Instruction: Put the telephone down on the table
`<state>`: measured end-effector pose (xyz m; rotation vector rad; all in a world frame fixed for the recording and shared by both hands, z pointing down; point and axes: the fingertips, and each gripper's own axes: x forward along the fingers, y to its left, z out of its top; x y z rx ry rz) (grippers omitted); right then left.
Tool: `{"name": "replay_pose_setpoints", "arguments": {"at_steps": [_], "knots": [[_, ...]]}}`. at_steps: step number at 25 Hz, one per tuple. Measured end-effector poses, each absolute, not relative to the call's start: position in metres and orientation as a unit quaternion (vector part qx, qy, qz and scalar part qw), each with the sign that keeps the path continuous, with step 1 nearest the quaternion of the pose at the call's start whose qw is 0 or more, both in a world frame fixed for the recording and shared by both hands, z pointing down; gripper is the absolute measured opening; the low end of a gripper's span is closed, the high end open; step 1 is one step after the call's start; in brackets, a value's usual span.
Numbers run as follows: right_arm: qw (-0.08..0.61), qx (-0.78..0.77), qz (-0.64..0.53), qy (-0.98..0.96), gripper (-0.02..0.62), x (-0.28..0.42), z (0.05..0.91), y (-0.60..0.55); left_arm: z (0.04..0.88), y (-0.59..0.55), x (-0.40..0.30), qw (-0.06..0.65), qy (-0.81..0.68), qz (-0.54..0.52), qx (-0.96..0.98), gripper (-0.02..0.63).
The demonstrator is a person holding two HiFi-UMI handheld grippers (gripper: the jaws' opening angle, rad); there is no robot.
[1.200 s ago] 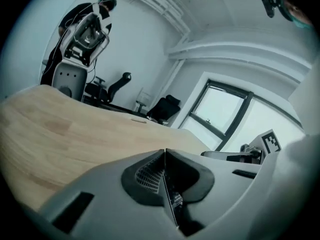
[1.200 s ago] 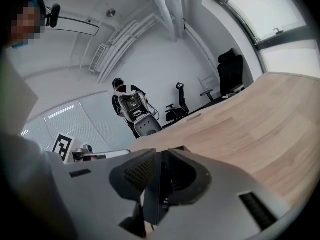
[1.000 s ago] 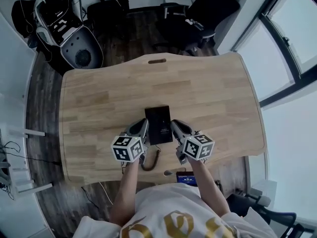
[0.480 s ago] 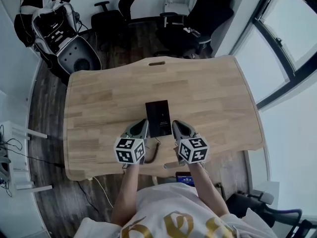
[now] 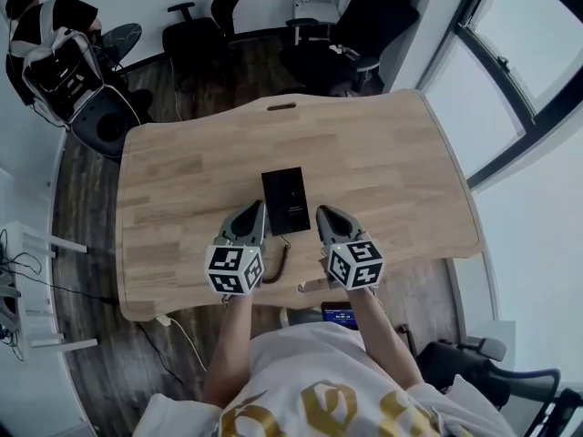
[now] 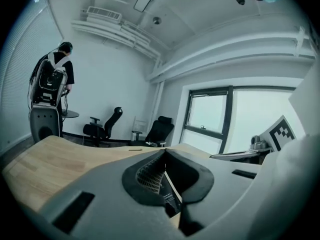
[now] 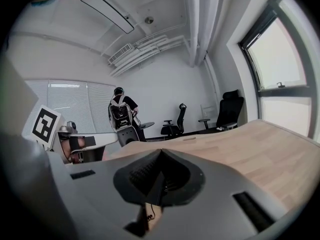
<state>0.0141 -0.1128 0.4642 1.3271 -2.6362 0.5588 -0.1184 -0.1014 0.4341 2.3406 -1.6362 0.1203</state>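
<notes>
The black telephone (image 5: 285,201) lies flat on the wooden table (image 5: 383,162), its coiled cord (image 5: 279,267) trailing toward the near edge. My left gripper (image 5: 251,213) hangs just left of the phone's near end and my right gripper (image 5: 324,215) just right of it, both above the table and apart from the phone. Each is shut with nothing between its jaws. In the left gripper view the jaws (image 6: 165,153) meet tip to tip, with a dark strip of the telephone (image 6: 170,195) showing under them. In the right gripper view the jaws (image 7: 160,153) are likewise pressed together.
Black office chairs (image 5: 205,21) stand beyond the table's far edge. A person wearing a backpack rig (image 5: 56,48) stands at the far left by a round stool. Large windows (image 5: 537,53) run along the right. A small lit screen (image 5: 339,315) sits below the near edge.
Both grippers have risen and drawn back a little from the telephone's sides toward me. The telephone stays flat on the table.
</notes>
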Motion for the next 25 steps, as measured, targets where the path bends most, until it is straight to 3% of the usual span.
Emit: {"name": "replay_pose_setpoints", "arguments": {"at_steps": [25], "knots": [[0.066,0.44,0.191,-0.875,0.012,0.022,0.462,-0.126,0.44,-0.112,-0.12,0.143,-0.576,0.059,0.803,0.009]]}}
